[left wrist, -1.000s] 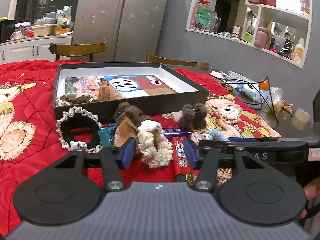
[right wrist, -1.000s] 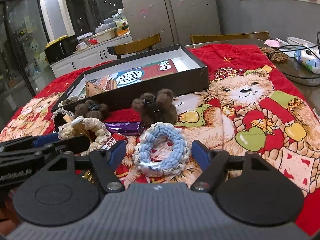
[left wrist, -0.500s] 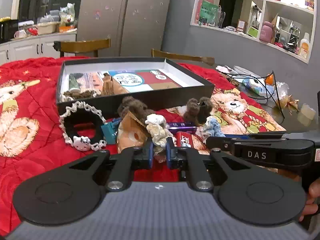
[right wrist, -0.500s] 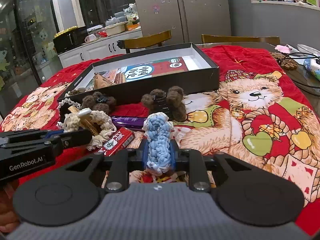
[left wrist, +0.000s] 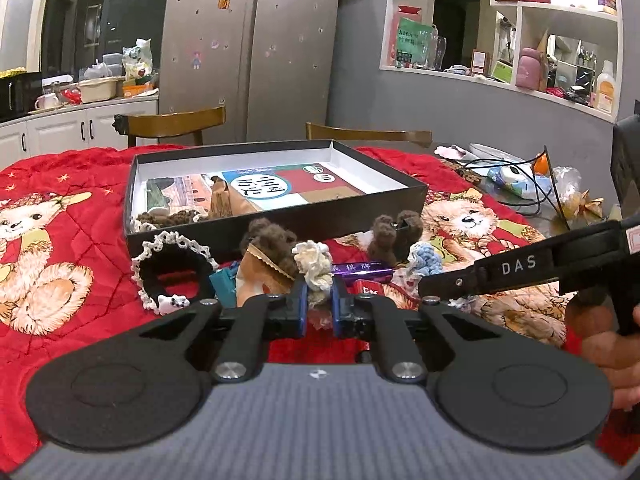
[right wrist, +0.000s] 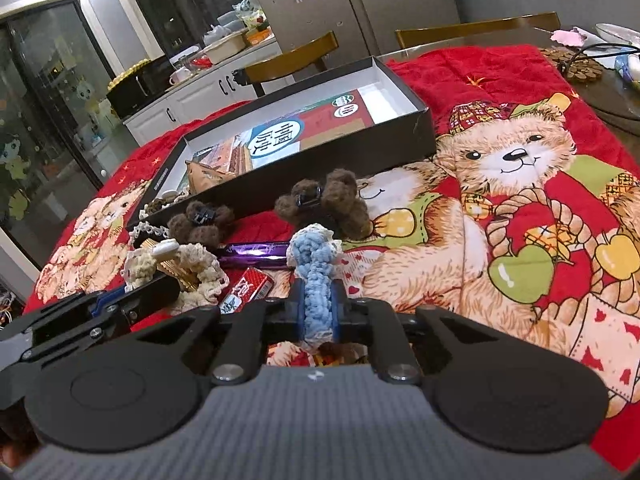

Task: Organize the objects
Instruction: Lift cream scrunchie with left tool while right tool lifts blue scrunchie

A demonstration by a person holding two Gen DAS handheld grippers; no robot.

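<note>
Right wrist: blue scrunchie (right wrist: pixel 316 276) seemingly lengthwise, forward.

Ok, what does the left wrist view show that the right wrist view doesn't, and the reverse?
Left wrist only: the left hand-held gripper shut on the cream scrunchie, plus the black lace-edged scrunchie and wall shelves.
Right wrist only: the right hand-held gripper shut on the blue scrunchie.
Both: the black box, purple bar and red bear quilt.
</note>
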